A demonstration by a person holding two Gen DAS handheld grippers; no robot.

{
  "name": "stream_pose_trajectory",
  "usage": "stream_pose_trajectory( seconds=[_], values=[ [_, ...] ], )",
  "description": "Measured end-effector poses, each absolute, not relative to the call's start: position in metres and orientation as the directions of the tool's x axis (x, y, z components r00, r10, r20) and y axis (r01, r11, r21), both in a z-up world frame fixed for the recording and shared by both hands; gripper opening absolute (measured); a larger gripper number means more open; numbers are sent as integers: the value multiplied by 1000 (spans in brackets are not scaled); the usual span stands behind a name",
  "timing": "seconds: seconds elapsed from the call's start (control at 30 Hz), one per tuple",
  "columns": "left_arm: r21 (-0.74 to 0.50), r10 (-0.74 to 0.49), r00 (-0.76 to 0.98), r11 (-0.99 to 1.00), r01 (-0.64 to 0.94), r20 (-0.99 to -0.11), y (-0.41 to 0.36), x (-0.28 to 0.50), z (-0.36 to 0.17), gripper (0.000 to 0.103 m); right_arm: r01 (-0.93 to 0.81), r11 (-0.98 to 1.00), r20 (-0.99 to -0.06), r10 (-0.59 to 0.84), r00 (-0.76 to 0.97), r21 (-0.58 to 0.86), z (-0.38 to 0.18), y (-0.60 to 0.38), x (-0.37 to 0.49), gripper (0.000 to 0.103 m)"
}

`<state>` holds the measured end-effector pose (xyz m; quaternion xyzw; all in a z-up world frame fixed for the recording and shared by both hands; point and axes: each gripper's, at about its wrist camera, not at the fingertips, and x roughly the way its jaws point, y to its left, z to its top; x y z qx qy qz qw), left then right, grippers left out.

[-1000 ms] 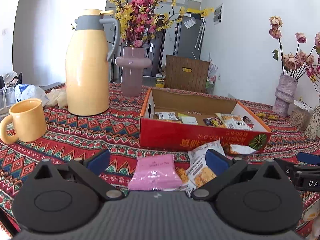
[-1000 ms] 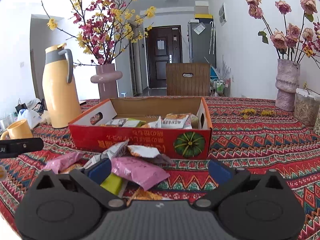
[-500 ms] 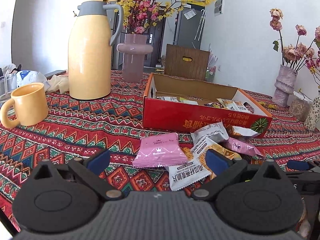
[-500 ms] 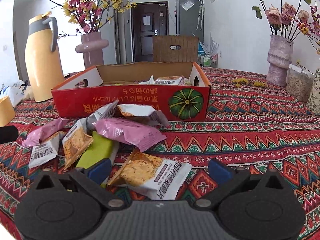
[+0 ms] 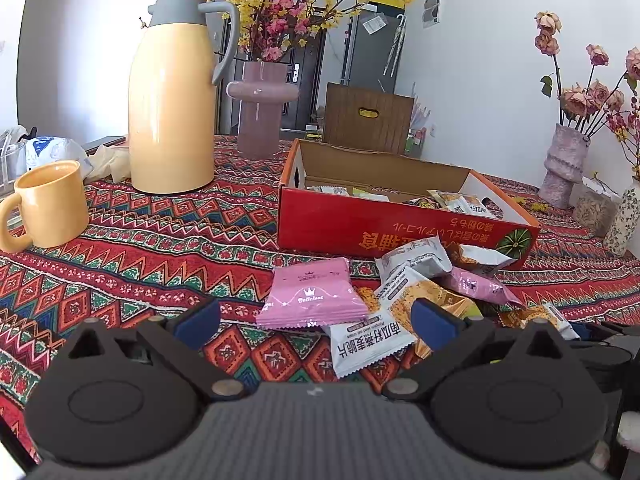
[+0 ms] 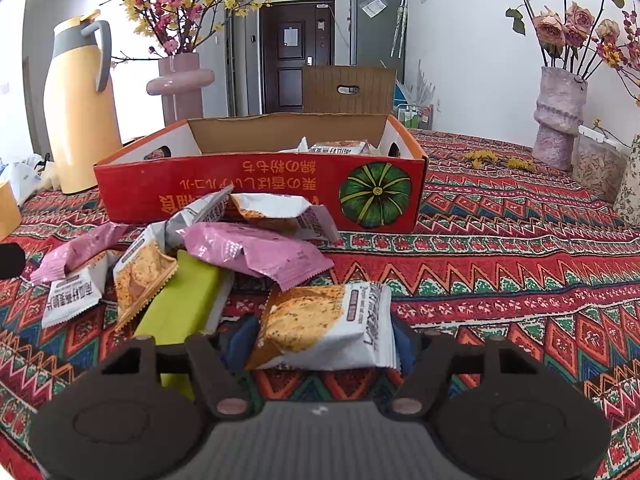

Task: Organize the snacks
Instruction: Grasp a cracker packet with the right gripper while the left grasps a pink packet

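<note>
The right gripper (image 6: 324,340) has just been closing its jaws on a white-and-orange snack packet (image 6: 326,326); the blue pads seem to press on both its edges, though the packet hides most of them. It lies on the patterned desk (image 6: 500,280) at the near edge of a heap of packets in front of the red box (image 6: 260,184). The left gripper (image 5: 316,320) hovers spread wide and empty, a pink packet (image 5: 312,296) just ahead of it.

Yellow mug (image 6: 8,210) cut by edge
</note>
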<state>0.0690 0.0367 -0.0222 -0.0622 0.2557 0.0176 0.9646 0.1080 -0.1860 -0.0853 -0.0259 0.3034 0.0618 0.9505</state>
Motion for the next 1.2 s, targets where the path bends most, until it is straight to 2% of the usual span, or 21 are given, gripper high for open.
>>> stream_pose_trajectory(
  seconds=[0.27, 0.8, 1.2],
  values=[
    [-106, 6, 866, 992, -68, -499, 36, 69, -22, 103, -148, 989, -560, 118, 820, -10, -85, -195, 102, 58],
    [-104, 22, 842, 990, -93, -538, 39, 87, -23, 103, -94, 996, -466, 88, 880, 10, -64, -228, 93, 57],
    [-116, 35, 779, 984, -138, -626, 46, 143, -24, 103, -66, 997, -451, 72, 890, 29, -62, -241, 99, 57]
  ],
)
